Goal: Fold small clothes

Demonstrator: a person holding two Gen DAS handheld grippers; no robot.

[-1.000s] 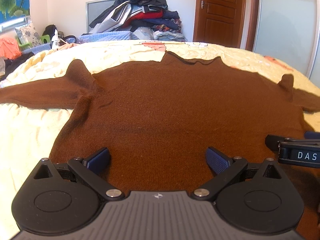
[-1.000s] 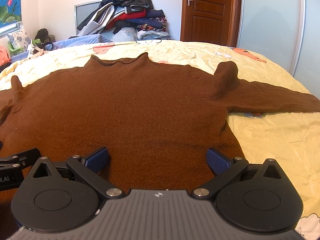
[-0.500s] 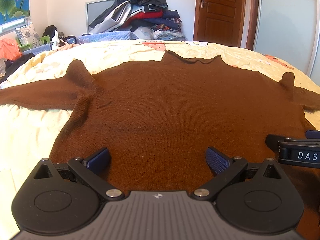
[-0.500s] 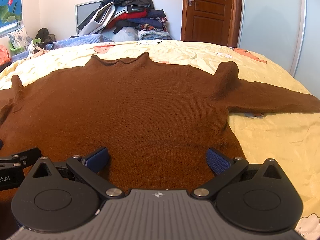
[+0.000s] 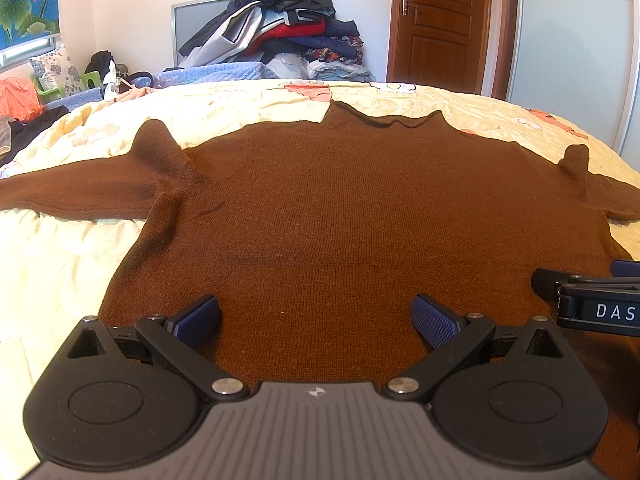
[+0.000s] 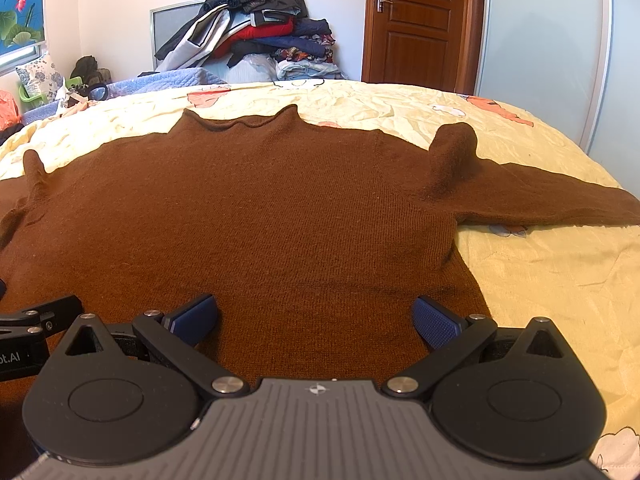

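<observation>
Daylight is flooding both views from the window at the upper left of the frame, leaving the yellow bedsheet glaring almost white at the left edge. The brown sweater is staying evenly lit, its knit sharp. The right gripper is throwing a dark shadow onto the wool at lower centre. Fisheye distortion is bending the wooden door and sliding wardrobe panel, and black vignetting is clipping the upper right corners.

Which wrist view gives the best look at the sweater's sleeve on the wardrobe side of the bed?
The right wrist view: that sleeve runs flat across the yellow bedsheet to the picture edge. In the left wrist view only its shoulder bump and a short stretch show before the frame cuts it.
</observation>
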